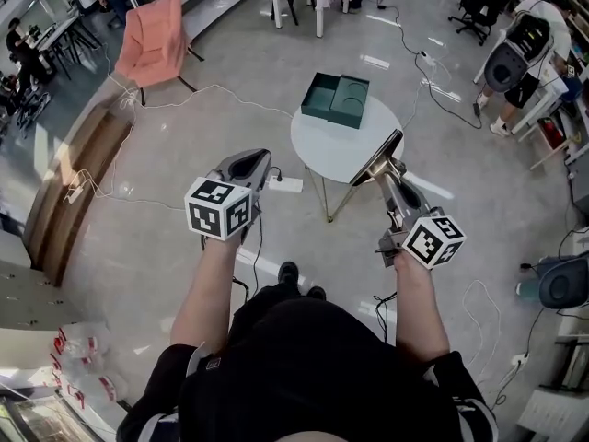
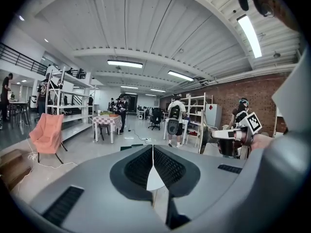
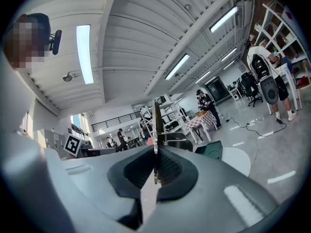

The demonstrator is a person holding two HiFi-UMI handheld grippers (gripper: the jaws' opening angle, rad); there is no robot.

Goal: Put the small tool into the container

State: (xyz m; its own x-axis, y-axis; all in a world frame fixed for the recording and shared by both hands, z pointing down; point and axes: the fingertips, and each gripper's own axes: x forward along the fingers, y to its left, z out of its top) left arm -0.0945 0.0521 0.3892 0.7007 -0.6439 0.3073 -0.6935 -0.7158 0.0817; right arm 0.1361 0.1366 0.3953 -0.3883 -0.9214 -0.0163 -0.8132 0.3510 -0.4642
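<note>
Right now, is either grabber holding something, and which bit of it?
The right gripper holds the small tool, fingers pinched on one end, the rest sticking out. The left gripper is shut on nothing.

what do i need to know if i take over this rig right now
Left gripper: shut, nothing in it, held up short of the table.
Right gripper: shut on the thin flat tool, which sticks out past the jaws.
Green box: open, on the far side of the round white table.
Done: the tool is gripped and off the table.
Left: carry the tool over the box, lower it in, open the right gripper.
</note>
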